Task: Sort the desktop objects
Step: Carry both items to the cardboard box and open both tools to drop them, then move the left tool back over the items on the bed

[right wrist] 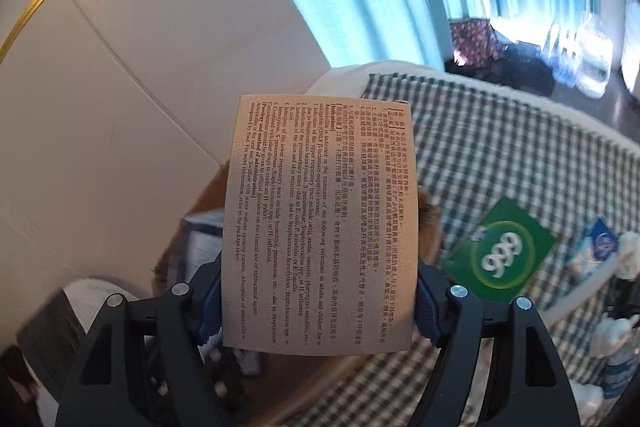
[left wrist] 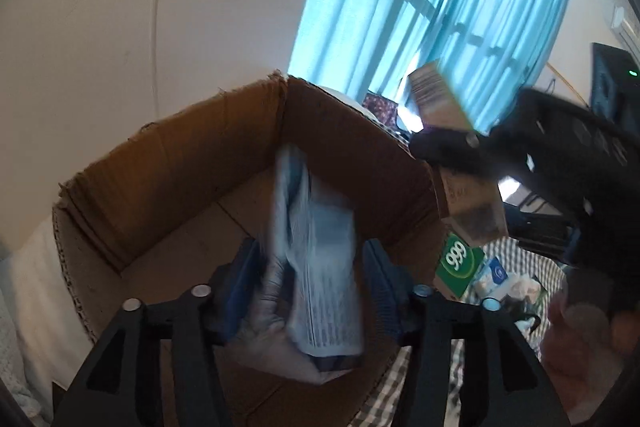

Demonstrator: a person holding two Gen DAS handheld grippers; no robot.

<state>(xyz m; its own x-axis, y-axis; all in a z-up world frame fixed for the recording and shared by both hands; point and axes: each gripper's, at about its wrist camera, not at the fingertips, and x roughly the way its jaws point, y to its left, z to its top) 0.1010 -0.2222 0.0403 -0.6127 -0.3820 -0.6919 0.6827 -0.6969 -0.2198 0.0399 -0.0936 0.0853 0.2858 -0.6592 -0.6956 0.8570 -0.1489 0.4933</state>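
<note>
The left gripper (left wrist: 314, 281) stands open, a blue-white packet (left wrist: 316, 267) loose between its pads above the cardboard box (left wrist: 168, 163). The right gripper (right wrist: 320, 301) clamps a beige medicine box (right wrist: 320, 227) beside the cardboard box; carry it past the rim before letting go.

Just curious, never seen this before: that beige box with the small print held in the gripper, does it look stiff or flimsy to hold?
Probably fairly stiff: the beige box keeps flat faces between the right gripper. Likely light, being thin printed card. Hard squeezing might dent it.
</note>
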